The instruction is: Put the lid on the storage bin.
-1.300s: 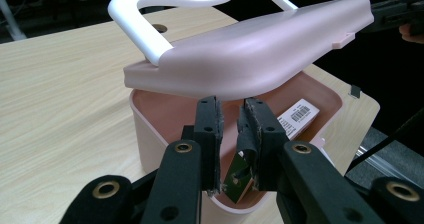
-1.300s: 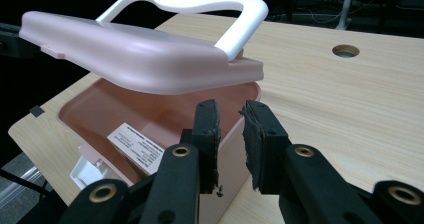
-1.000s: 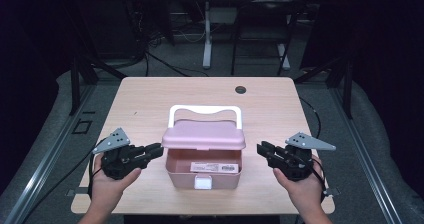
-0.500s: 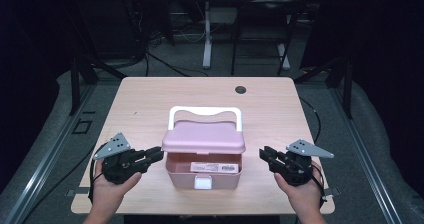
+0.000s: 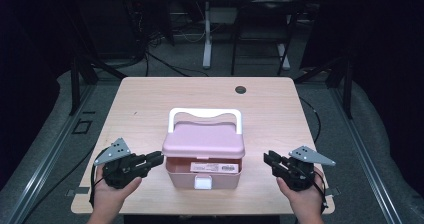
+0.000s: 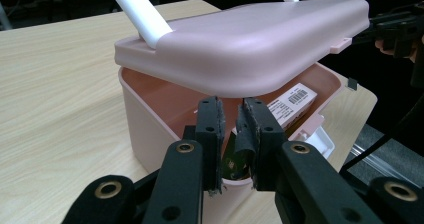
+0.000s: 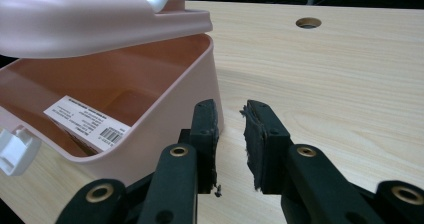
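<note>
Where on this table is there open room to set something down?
The far half of the table, between the pink box and the round hole, is bare. Near the front edge it is crowded: left tool and right tool flank the box.

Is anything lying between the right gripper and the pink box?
No. In the high view, only bare table separates the right gripper from the pink box; the right gripper view shows plain wood there too.

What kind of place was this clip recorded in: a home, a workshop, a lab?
Most likely a lab or recording studio. A lone wooden table stands amid dark curtains, with cables trailing over the grey floor and metal stand legs behind. On it sits just a pink box, lid ajar.
</note>
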`<action>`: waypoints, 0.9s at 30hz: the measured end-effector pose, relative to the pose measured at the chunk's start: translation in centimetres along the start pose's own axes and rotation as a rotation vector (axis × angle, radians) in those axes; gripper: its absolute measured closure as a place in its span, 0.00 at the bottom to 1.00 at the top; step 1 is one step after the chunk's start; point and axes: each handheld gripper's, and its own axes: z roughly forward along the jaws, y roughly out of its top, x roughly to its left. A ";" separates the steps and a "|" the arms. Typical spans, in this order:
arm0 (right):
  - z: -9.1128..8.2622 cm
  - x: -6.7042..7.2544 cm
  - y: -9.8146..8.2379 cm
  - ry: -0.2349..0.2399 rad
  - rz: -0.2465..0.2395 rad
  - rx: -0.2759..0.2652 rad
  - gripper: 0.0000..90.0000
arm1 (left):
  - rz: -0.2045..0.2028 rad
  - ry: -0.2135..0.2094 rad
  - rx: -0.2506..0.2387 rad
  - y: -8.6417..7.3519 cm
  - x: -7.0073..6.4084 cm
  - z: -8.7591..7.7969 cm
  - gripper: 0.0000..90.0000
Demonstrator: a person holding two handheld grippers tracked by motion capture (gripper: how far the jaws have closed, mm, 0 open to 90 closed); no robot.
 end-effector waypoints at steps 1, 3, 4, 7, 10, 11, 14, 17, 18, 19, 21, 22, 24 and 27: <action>0.0 -0.1 -0.1 -0.002 0.000 -0.004 0.83 | 0.000 0.000 0.002 -0.1 0.0 0.0 0.87; 0.0 -0.1 -0.3 -0.004 0.006 -0.003 0.83 | 0.000 -0.005 -0.006 -0.3 0.0 0.1 0.87; 0.0 -0.1 -0.3 -0.004 0.006 -0.003 0.83 | 0.000 -0.005 -0.006 -0.3 0.0 0.1 0.87; 0.0 -0.2 -0.8 -0.014 0.010 0.000 0.83 | 0.003 -0.004 -0.005 -0.7 0.0 0.1 0.87; 0.1 -0.3 -1.2 -0.027 0.000 -0.002 0.83 | 0.002 -0.008 -0.003 -1.0 0.0 0.1 0.88; 0.1 -0.3 -1.2 -0.027 0.002 -0.002 0.83 | 0.004 -0.008 -0.007 -1.2 0.0 0.1 0.88; 0.1 -0.3 -1.5 -0.031 -0.001 -0.006 0.83 | 0.005 -0.014 -0.008 -1.5 0.1 0.2 0.88; 0.1 -0.3 -1.8 -0.035 0.003 -0.005 0.83 | 0.003 -0.014 -0.003 -1.7 0.0 0.2 0.88; 0.1 -0.3 -1.9 -0.037 0.002 -0.007 0.83 | 0.009 -0.016 0.001 -1.9 0.0 0.3 0.88; 0.1 -0.3 -2.0 -0.038 0.001 -0.007 0.83 | 0.008 -0.018 -0.009 -2.1 0.0 0.4 0.88; 0.1 -0.3 -2.1 -0.038 0.006 -0.009 0.83 | 0.008 -0.018 -0.007 -2.1 0.0 0.4 0.88; 0.1 -0.4 -2.2 -0.038 0.011 -0.010 0.83 | 0.009 -0.019 -0.001 -2.2 0.0 0.3 0.88; 0.2 -0.5 -2.3 -0.039 0.013 -0.010 0.83 | 0.007 -0.020 -0.006 -2.4 0.0 0.4 0.88; 0.2 -0.5 -2.6 -0.038 0.018 -0.010 0.83 | 0.000 -0.023 0.002 -2.5 0.0 0.4 0.88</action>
